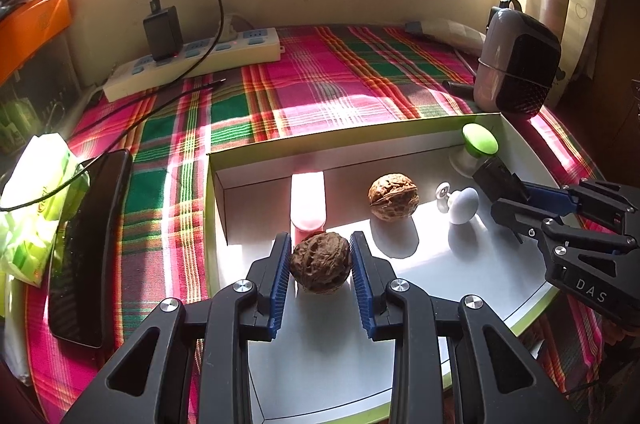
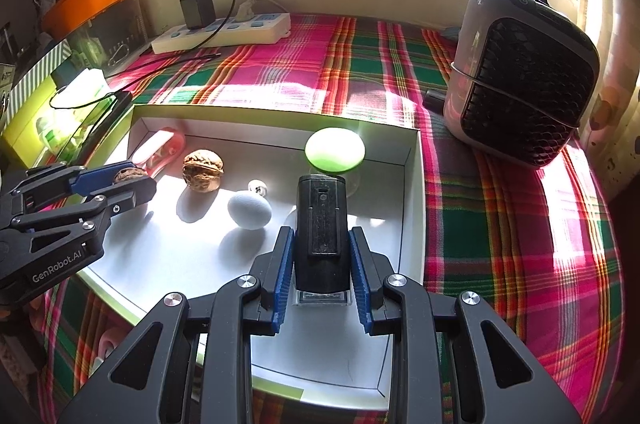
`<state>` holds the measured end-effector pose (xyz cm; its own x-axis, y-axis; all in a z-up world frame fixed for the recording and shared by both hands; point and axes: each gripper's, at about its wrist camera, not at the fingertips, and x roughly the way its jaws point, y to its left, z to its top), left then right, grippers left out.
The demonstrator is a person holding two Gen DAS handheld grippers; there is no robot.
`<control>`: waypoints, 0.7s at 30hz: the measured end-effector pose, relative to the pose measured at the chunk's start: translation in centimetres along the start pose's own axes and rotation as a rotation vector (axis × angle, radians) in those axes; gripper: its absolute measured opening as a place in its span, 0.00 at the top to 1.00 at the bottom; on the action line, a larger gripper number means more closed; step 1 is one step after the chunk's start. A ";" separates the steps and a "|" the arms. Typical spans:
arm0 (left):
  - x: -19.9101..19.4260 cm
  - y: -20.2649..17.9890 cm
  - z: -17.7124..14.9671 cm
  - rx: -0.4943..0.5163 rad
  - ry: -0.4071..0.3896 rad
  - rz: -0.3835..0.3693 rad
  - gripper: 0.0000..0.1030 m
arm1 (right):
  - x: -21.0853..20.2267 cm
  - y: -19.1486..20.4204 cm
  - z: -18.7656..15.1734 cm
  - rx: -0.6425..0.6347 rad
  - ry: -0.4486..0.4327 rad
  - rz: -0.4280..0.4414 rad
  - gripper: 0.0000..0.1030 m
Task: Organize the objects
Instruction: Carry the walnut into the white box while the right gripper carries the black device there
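Note:
My left gripper is shut on a dark walnut just above the floor of the white box, on its left side. It also shows in the right wrist view. My right gripper is shut on a black rectangular device over the right part of the box. In the box lie a second walnut, a white mushroom-shaped knob, a green-topped knob and a pink item.
The box sits on a plaid cloth. A power strip with a black charger stands at the back left, a small grey fan at the back right. A black phone and green packets lie left of the box.

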<state>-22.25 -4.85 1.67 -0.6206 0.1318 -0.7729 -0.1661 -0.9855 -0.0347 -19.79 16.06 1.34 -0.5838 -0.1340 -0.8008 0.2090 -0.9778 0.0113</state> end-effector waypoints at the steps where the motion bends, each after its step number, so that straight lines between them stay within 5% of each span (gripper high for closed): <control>1: 0.0 -0.1 0.0 0.003 0.002 0.005 0.73 | 0.0 0.0 0.0 -0.001 0.000 0.002 0.72; 21: 0.6 -0.4 0.3 0.022 0.008 0.029 0.73 | 0.4 0.1 0.3 -0.007 -0.005 -0.010 0.72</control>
<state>-22.78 -4.37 1.45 -0.6189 0.1023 -0.7788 -0.1652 -0.9863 0.0017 -20.18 15.84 1.20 -0.5901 -0.1254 -0.7975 0.2086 -0.9780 -0.0006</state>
